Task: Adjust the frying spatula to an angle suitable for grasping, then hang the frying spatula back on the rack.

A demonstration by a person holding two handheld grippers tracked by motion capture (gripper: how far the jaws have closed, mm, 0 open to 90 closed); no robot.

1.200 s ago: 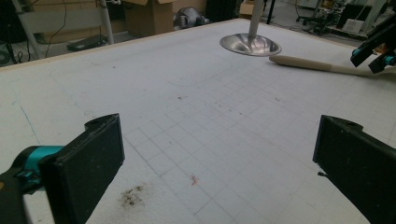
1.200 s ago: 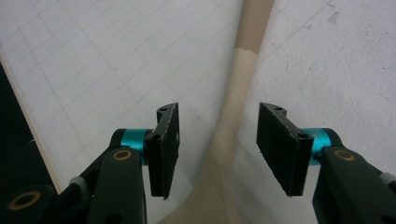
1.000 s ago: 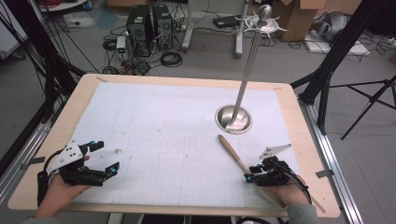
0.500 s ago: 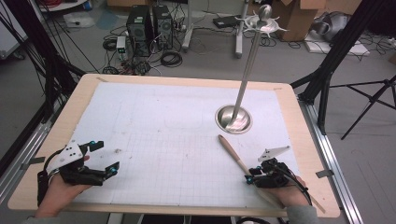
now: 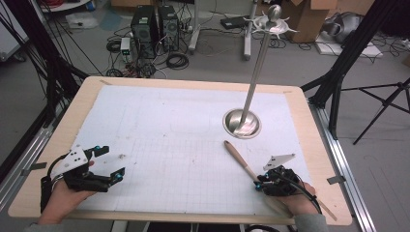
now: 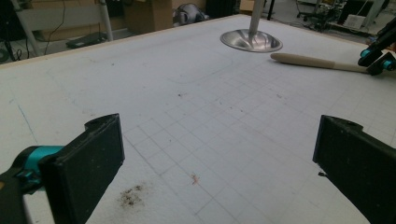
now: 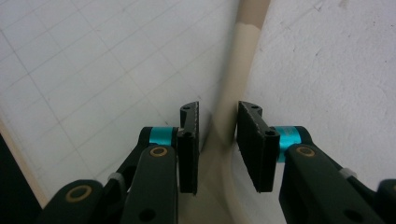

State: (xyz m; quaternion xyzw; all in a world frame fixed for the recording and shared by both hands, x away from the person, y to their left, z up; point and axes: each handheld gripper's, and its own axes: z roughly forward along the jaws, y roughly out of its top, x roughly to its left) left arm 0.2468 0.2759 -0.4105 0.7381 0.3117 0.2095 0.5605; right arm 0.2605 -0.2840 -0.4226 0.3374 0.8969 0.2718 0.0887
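a: where is the wooden stick (image 5: 241,162) right now?

b: it lies flat on the white mat (image 5: 169,145) near the desk's right front corner, slanting from the middle of the mat towards that corner. its thicker end points at the metal stand (image 5: 241,123).

a: and the right gripper (image 5: 263,182)?

b: low over the thin part of the stick, by the front edge. in the right gripper view the stick (image 7: 236,88) runs up between the two black jaws. they have just been closing and sit narrow on either side of it, but a thin gap shows on each side, so the pads are not yet pressing on it.

a: the left gripper (image 5: 110,163)?

b: near the desk's left front corner, jaws spread wide with nothing between them, just bare mat (image 6: 196,121) with a few brown crumbs (image 6: 130,196).

a: anything in the way?

b: the stand's round base (image 5: 241,123) sits on the mat towards the right back part of the desk, just beyond the stick's thick end but apart from it. its pole (image 5: 258,63) leans up to a crown of small hooks (image 5: 271,21). the mat between the two grippers is bare.

a: around the desk?

b: computer towers (image 5: 154,24) and loose cables on the floor behind the back edge, cardboard boxes (image 5: 309,17) further right, and black tripod legs (image 5: 382,106) off the right edge.
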